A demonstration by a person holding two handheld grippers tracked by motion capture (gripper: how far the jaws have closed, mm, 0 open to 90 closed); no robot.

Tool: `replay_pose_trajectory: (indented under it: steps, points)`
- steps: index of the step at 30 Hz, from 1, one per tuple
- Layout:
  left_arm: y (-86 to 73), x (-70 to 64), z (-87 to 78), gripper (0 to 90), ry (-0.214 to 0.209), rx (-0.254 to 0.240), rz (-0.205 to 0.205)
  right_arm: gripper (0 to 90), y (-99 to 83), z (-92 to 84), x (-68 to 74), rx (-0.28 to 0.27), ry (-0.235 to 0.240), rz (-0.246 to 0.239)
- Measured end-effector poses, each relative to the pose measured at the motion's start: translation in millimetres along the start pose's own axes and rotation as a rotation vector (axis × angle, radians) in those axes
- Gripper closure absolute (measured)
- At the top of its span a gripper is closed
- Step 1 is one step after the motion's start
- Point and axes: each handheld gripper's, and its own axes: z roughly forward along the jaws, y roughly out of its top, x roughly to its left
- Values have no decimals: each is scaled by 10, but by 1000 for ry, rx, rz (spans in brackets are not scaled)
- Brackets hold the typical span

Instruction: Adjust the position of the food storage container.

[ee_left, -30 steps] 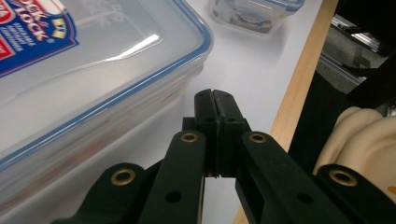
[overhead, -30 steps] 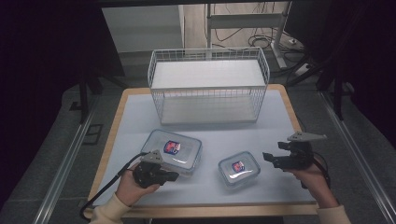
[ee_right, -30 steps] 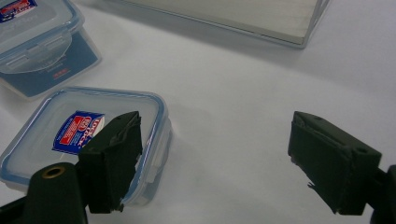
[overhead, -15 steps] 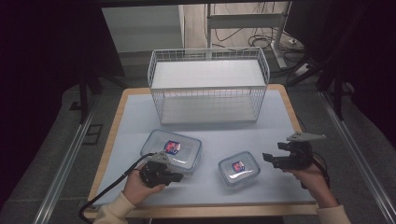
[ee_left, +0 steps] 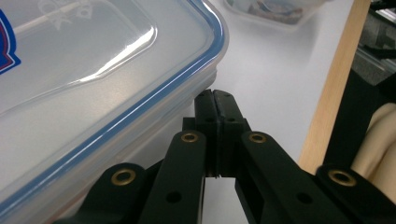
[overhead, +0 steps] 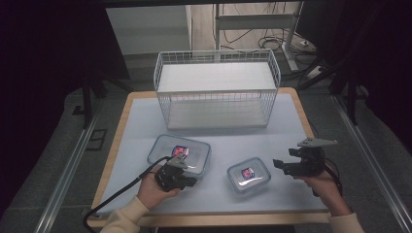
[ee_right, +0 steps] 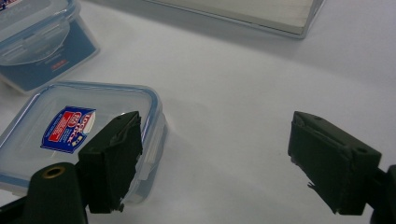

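A large clear lidded container (overhead: 180, 153) (ee_left: 93, 70) with a blue seal and a label lies left of centre on the table. A smaller matching container (overhead: 248, 174) (ee_right: 70, 135) lies to its right. My left gripper (overhead: 192, 182) (ee_left: 215, 99) is shut with nothing between its pads, its tips low beside the large container's near corner; whether they touch it I cannot tell. My right gripper (overhead: 278, 165) (ee_right: 215, 158) stands open, just right of the small container and pointing at it, its left pad (ee_right: 114, 154) in front of that container's lid.
A white wire basket (overhead: 217, 90) (ee_right: 261, 14) stands at the back of the pale table top (overhead: 233, 141). The wooden front edge (ee_left: 331, 84) runs close to my left hand. The large container (ee_right: 37, 42) and the small one (ee_left: 280, 9) each appear far off in the other gripper's view.
My left hand has moved right and slightly away from the table's front edge, up to the large container's near corner. The right hand has stayed put.
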Motion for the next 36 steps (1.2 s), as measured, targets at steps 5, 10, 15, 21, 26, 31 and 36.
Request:
replay_pose_trajectory:
  steps: [5,10,15,21,26,31,36]
  points:
    - [108,23,84,900,12,-20,-13,175,-5,15,2,4,2,-2]
    - [190,37,158,900,25,-29,-17,175,-14,21,-5,9,-2,2]
    - [270,52,217,900,44,-30,-17,175,-19,28,-7,12,-1,2]
    - [253,16,109,900,41,-48,-12,175,-23,32,-2,15,1,1]
    - [153,19,-130,899,32,-96,-42,175,-26,22,-6,12,-1,1]
    - [-78,228,-567,899,88,-157,-129,175,-26,3,-15,8,-5,5]
    - [-208,456,-838,900,158,-216,-210,175,-26,22,1,12,-4,0]
